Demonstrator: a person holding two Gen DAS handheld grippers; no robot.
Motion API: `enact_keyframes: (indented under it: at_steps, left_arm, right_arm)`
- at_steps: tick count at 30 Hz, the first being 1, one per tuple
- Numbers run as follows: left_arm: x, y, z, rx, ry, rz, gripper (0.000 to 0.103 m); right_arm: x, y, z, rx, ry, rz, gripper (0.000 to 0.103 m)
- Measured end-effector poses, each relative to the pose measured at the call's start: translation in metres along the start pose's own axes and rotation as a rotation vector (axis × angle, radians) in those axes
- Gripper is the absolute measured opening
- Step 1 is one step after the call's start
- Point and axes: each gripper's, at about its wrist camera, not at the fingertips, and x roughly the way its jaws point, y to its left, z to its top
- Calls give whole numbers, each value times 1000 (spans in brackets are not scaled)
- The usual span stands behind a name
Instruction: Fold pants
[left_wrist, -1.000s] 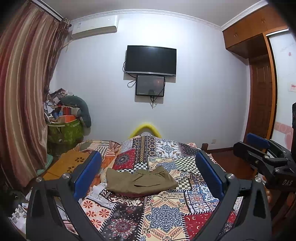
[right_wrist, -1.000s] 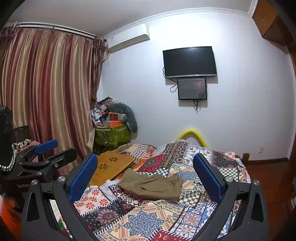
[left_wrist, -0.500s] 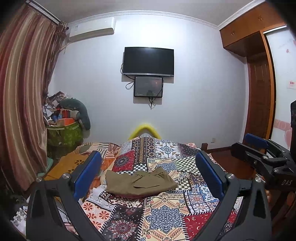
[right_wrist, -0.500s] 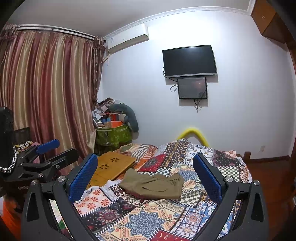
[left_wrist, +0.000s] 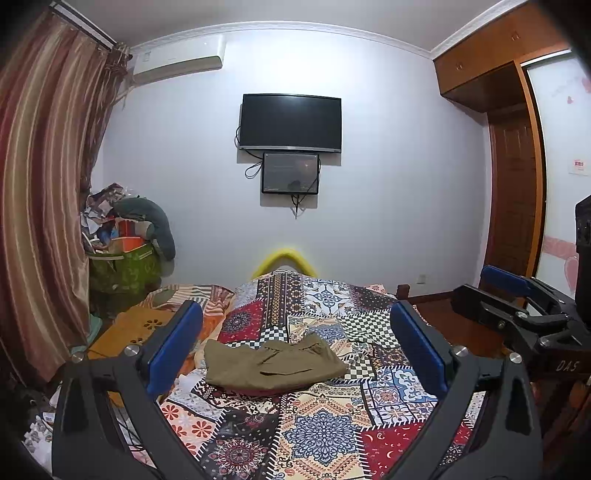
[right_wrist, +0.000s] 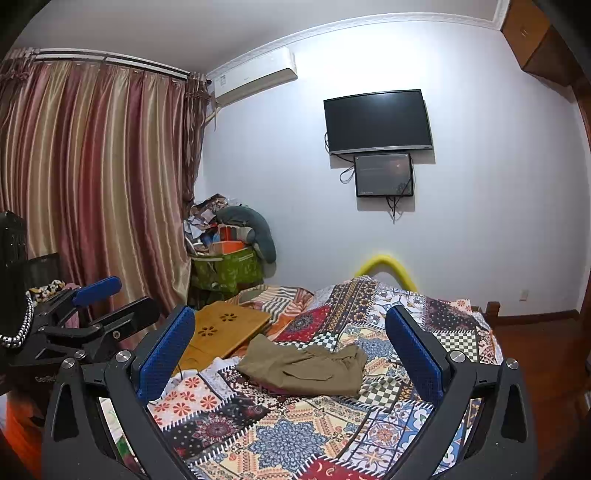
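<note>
- The left gripper (left_wrist: 295, 347) fills the lower part of the left wrist view, its two black arms spread wide, its blue ribbed pads (left_wrist: 173, 347) pinching nothing.
- The right gripper (right_wrist: 291, 350) sits the same way in the lower part of the right wrist view, fingers held far apart and bare, with rough-textured blue pads (right_wrist: 164, 352).
- Each claw also shows in the other's view: the right one at the right edge of the left view (left_wrist: 517, 317), the left one at the left edge of the right view (right_wrist: 85, 317).
- The pants (left_wrist: 271, 363), olive-brown soft cloth, lie in a flat, roughly folded rectangle on the bed, lower centre of the frame, well beyond both claws and touched by neither; a pocket slit shows on top (right_wrist: 306, 369).
- The patchwork bedspread (left_wrist: 325, 435) under them is a busy print of medallions, checks and stripes in red, blue, cream and black.
- A green patterned basket (right_wrist: 227, 271) stands at middle left against the wall, heaped with papers, an orange box and a grey cushion (right_wrist: 255, 225) curving over its rim.
- A wooden lap tray (right_wrist: 225, 326) with flower-shaped cut-outs rests on the bed's left side, near the pants.
- Glossy striped curtains (right_wrist: 96, 184) hang in folds on the left.
- A black flat television (left_wrist: 290, 122) hangs at upper centre, a smaller screen (left_wrist: 290, 173) just below it.
</note>
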Motion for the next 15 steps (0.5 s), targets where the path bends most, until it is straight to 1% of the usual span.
enact_keyframes:
  at_steps: [9,15]
  left_arm:
    - [1,-5,0,14,-3,-1,103]
    - [2,-4,0,2,1,-1,103]
  right_arm:
    - [0,-1,-1,7,3,-2,103]
    - [0,-1,-2,1,3,-6,103]
